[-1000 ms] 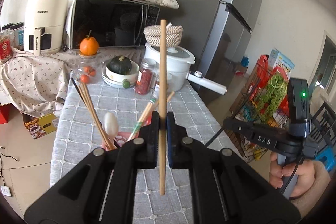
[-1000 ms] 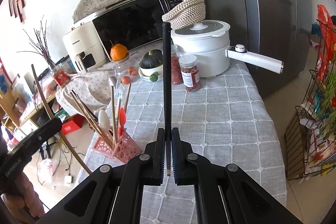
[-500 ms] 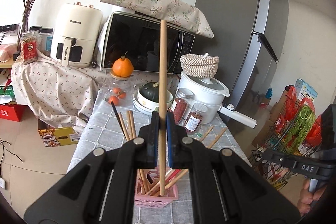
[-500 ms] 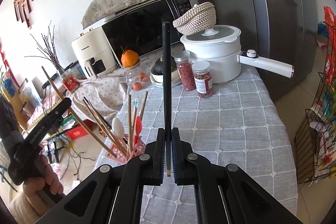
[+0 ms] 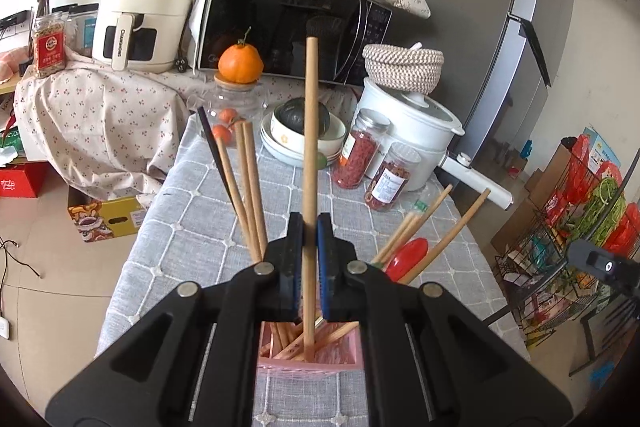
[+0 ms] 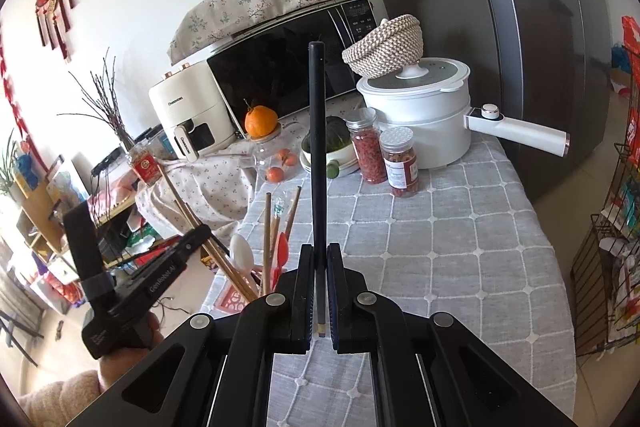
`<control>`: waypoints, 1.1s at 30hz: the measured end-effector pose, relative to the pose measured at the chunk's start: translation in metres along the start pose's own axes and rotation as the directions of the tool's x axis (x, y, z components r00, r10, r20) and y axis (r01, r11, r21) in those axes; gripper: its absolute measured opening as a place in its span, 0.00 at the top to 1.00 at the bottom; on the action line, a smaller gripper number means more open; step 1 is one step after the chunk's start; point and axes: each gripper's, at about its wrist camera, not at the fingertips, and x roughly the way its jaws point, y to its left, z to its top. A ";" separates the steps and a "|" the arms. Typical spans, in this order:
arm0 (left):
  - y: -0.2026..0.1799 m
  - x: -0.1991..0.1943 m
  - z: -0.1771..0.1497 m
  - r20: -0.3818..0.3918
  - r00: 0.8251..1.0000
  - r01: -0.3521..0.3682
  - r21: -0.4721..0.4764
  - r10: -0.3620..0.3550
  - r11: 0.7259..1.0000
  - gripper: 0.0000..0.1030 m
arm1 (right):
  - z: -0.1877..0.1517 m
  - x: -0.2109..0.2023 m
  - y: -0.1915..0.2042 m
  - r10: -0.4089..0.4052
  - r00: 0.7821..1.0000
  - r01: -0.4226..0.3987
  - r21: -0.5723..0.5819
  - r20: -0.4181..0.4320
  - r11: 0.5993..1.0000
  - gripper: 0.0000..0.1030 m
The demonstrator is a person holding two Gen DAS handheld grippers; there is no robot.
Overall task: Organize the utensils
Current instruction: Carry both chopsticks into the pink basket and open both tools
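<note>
Both sets of jaws are pinching something: your left gripper (image 5: 310, 247) is clamped on a wooden chopstick (image 5: 310, 147), and your right gripper (image 6: 319, 275) is clamped on a black chopstick (image 6: 318, 155). You hold the wooden one upright with its lower end down inside the pink basket (image 5: 310, 357), among the chopsticks already leaning there. The black one also stands upright in your right jaws, over the grey checked tablecloth (image 6: 440, 247) and apart from the basket, which sits to its left in the right wrist view.

Other sticks fan out of the basket to both sides, with a red spoon (image 5: 408, 255) on the right and a white spoon (image 6: 242, 251) among them. Behind stand two jars (image 5: 386, 171), a stack of bowls (image 5: 300, 137), a white pot (image 5: 412, 123) and a microwave (image 5: 288, 15).

My guess is that you are about to let go of the wooden chopstick. The risk is the crowded basket: if the tip lands on a crossed stick rather than the bottom, it may tip over the rim when released. The basket looks light, so a sideways push from your gripper could shove or topple it. Watch the black chopstick too; swinging it in while your left gripper sits over the basket could knock the leaning sticks.
</note>
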 end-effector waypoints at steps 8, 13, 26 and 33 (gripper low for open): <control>0.007 0.003 -0.002 -0.094 0.995 -0.012 -0.011 0.011 1.000 0.74 | 0.005 -0.003 0.013 0.084 0.996 -0.085 0.014 0.034 0.996 0.94; 0.010 -0.014 0.002 -0.094 0.995 -0.024 -0.014 0.022 1.000 0.45 | 0.008 -0.003 0.026 0.131 0.989 -0.131 0.005 0.068 0.991 0.94; 0.032 -0.036 0.004 -0.101 0.994 -0.036 -0.003 0.036 0.999 0.29 | 0.003 0.039 0.065 0.170 0.984 -0.169 -0.025 0.052 0.985 0.94; 0.036 -0.041 0.001 -0.115 0.992 -0.046 0.037 0.050 0.998 0.28 | -0.004 0.064 0.077 0.148 0.988 -0.147 -0.043 0.032 0.988 0.94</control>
